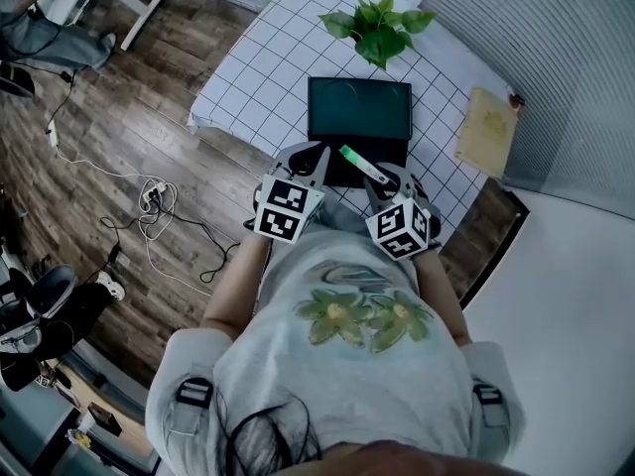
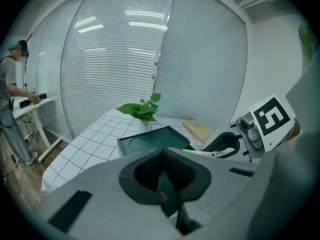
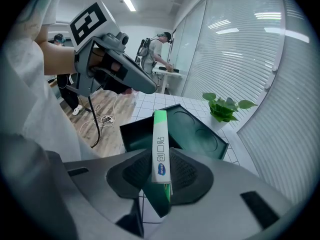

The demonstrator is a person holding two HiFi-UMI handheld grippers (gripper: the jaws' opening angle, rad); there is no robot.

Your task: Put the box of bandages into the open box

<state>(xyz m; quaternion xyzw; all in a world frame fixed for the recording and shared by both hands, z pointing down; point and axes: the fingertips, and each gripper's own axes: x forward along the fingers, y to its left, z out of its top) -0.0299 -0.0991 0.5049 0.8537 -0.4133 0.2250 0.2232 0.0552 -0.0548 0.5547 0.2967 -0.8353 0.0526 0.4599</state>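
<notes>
While my right gripper [image 3: 161, 170] grips the box of bandages [image 3: 159, 146] between its pads, the green end points toward the open box [image 3: 197, 131] | box of bandages: held over the open box's near edge, above the checked worktop [image 1: 248, 77] | left gripper [image 2: 161, 154]: jaws together, empty, just beside the right.

Left gripper [image 2: 161, 155] fingers together, right gripper [image 3: 161, 158] fingers clamped.
</notes>
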